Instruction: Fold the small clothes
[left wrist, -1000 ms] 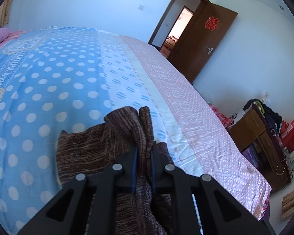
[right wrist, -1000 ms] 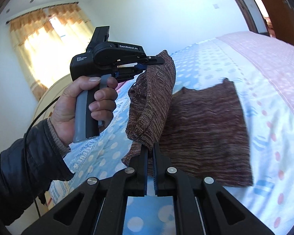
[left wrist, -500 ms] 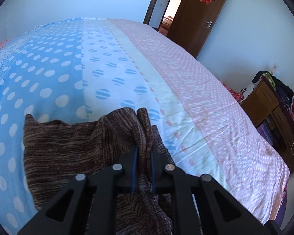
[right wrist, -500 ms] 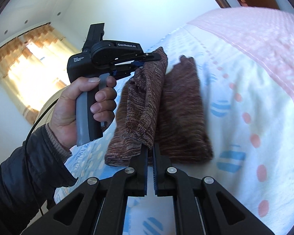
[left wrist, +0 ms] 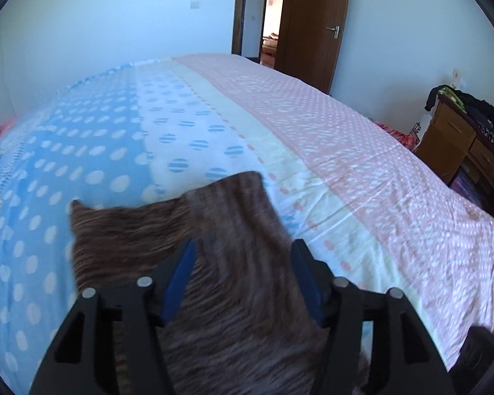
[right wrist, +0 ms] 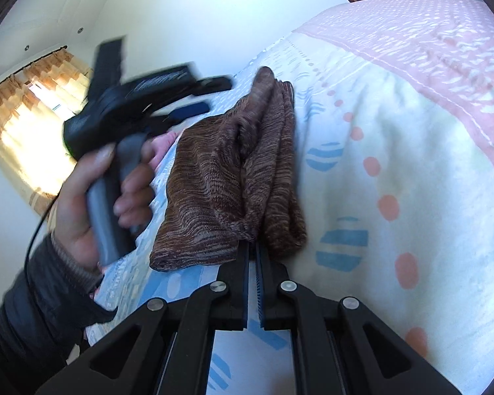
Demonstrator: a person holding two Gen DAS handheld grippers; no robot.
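A brown knitted garment (left wrist: 220,263) lies folded on the polka-dot bed cover (left wrist: 329,151). My left gripper (left wrist: 242,247) is just above it; its jaws are opening, and the knit lies below the gap with the blue pads off it. In the right wrist view the same garment (right wrist: 233,171) lies doubled over, and my right gripper (right wrist: 252,247) is shut on its near corner. The left gripper (right wrist: 210,95), blurred, is held by a hand (right wrist: 92,194) at the garment's left.
The bed fills most of both views. A brown door (left wrist: 313,19) stands open at the far wall. A wooden desk (left wrist: 457,144) with piled clothes stands beside the bed's right edge. A curtained window (right wrist: 36,112) is at the left.
The left gripper let go of the garment's corner and its jaws spread. The lifted half came down onto the other half. Both grippers sank toward the bed.
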